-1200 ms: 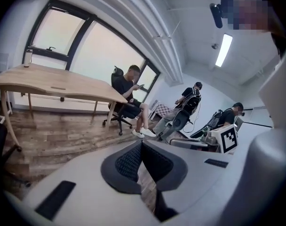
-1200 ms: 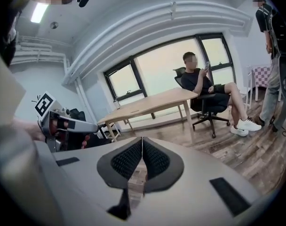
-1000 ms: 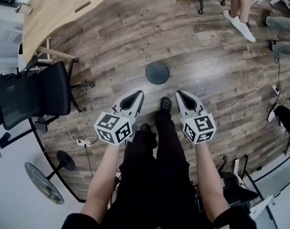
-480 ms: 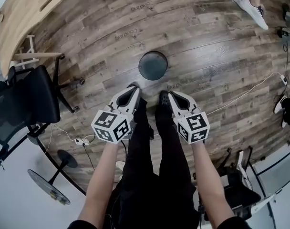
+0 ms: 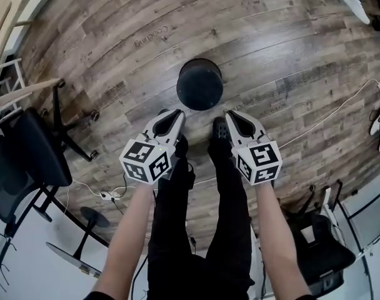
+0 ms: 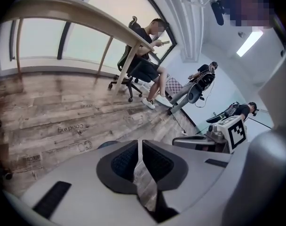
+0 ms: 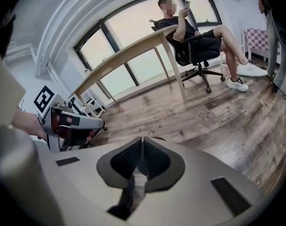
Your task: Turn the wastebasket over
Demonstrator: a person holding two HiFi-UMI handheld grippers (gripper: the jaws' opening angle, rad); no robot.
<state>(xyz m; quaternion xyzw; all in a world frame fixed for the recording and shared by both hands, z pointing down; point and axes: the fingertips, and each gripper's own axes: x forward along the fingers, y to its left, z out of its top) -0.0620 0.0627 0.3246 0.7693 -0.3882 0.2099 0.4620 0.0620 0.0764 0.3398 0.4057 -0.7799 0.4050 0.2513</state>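
Black wastebasket (image 5: 199, 84) on wood floor (image 5: 290, 61), just ahead of my left gripper (image 5: 174, 114) and right gripper (image 5: 231, 115), both clenched, empty. Risk I see: closed jaws only shove it, so it skids away.

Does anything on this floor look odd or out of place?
The black round wastebasket stands alone on the wooden plank floor, and its top looks flat and closed, not open, so it seems upside down. Nothing looks spilled.

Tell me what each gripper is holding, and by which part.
Nothing is held. The left gripper and the right gripper are both shut and empty. The wastebasket stands on the floor just ahead, apart from both.
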